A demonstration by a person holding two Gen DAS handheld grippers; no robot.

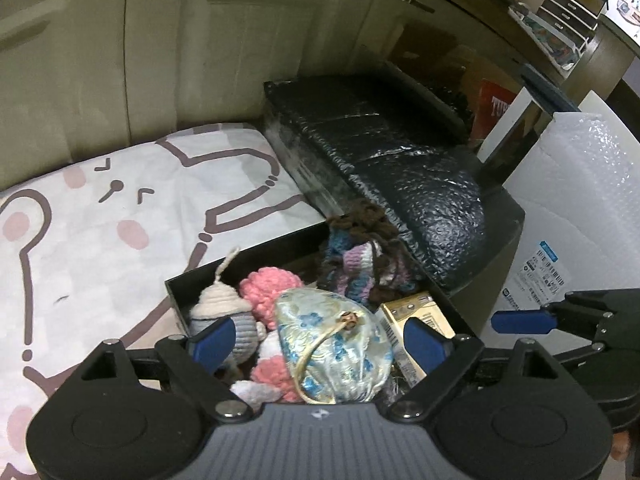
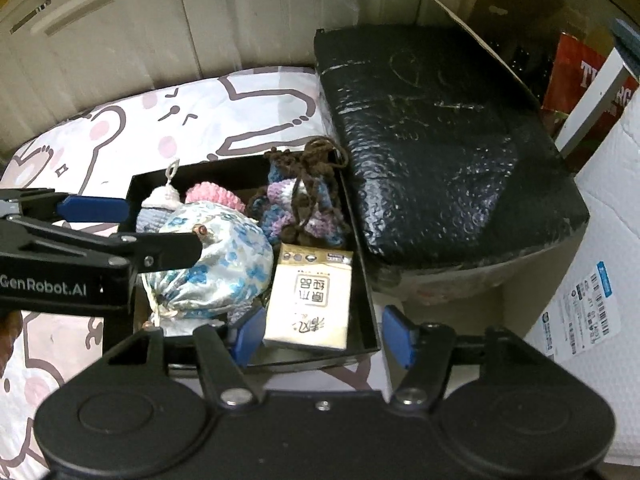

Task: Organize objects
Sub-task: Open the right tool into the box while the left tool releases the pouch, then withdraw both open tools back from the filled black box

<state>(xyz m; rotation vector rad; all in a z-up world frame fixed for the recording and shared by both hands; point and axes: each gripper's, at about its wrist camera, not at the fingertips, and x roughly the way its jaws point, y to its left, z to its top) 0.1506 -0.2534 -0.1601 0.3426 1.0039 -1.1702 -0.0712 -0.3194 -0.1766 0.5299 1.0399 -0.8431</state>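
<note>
Objects fill the black box [image 2: 362, 280] on the bed [image 1: 100, 216] — brocade pouch [image 1: 334, 344], crochet toys [image 1: 266, 290], card pack [image 2: 310, 300] already inside. Left tongs [image 1: 320, 344] spread around the pouch, right tongs [image 2: 324, 336] spread, empty — seemingly nearly done.

left gripper [image 1: 318, 344]: tilted down, jaws wide | right gripper [image 2: 324, 338]: tilted down, jaws apart

A lived-in home, likely a bedroom or storage corner: beyond the tool lies a cartoon-bear bedsheet [image 1: 120, 208] against cream cabinet doors [image 1: 224, 48], with small stacked drawers [image 1: 568, 12] and boxes crowding a shelf far to its right.
</note>
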